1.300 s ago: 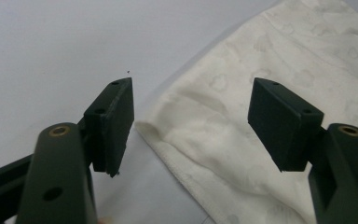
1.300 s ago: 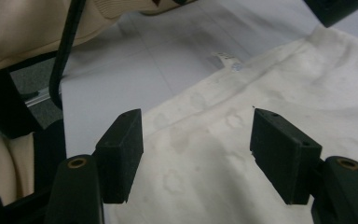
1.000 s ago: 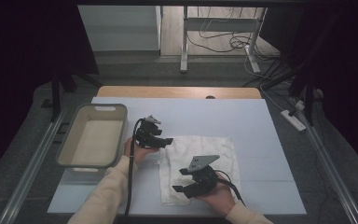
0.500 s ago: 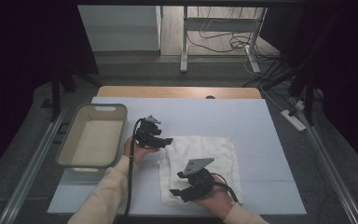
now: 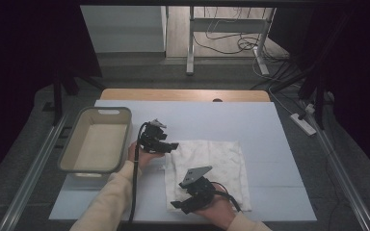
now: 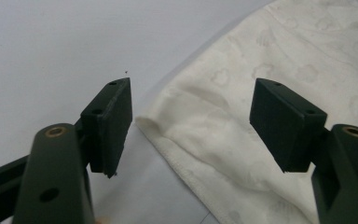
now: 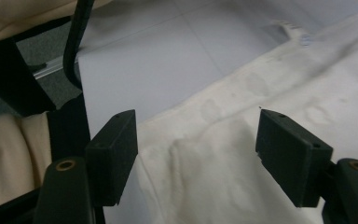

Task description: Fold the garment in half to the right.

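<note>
A white cloth (image 5: 211,161) lies spread flat on the table's pale sheet (image 5: 270,125). My left gripper (image 5: 172,145) sits at the cloth's far left corner. In the left gripper view it (image 6: 191,126) stands open, and the hemmed corner of the cloth (image 6: 261,70) lies between the jaws, untouched. My right gripper (image 5: 179,205) is at the cloth's near left corner. In the right gripper view it (image 7: 196,149) is open, its jaws just having been opening. The cloth's edge (image 7: 279,84) lies between the pads without being pressed.
A beige plastic tub (image 5: 75,147) stands at the table's left side, close to the left hand. The left gripper's black cable (image 5: 135,187) trails back along the forearm. A power strip (image 5: 303,123) and cables lie on the floor beyond the table.
The right gripper has slid left and nearer the table's front edge, to the cloth's near left corner. The left gripper has stayed put.
</note>
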The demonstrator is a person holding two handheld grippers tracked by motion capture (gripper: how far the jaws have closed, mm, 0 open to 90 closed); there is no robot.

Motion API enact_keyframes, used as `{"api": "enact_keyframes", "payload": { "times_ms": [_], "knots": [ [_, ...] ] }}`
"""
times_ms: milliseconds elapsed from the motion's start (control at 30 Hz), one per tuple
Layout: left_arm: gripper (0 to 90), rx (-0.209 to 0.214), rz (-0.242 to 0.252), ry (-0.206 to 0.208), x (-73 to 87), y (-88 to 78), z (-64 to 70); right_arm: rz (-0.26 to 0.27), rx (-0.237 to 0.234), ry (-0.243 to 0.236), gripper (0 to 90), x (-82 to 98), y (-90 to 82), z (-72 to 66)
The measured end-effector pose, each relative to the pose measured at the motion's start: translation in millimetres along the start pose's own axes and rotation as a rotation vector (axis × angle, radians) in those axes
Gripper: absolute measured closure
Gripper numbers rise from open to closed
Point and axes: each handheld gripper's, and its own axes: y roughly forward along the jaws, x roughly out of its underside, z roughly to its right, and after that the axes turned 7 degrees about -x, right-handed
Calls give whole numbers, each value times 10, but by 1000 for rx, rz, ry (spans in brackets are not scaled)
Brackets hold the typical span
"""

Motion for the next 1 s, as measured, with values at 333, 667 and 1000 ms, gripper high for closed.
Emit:
{"api": "enact_keyframes", "payload": {
  "times_ms": [333,667,1000],
  "knots": [
    [303,-1,-6,6,1,6,-1,-70,68,-29,180,10,204,-143],
    [301,2,-12,0,13,22,-11,-95,173,-88,157,20,298,-270],
    [299,1,-17,2,20,31,-13,-98,191,-83,432,27,193,-218]
  ]
}}
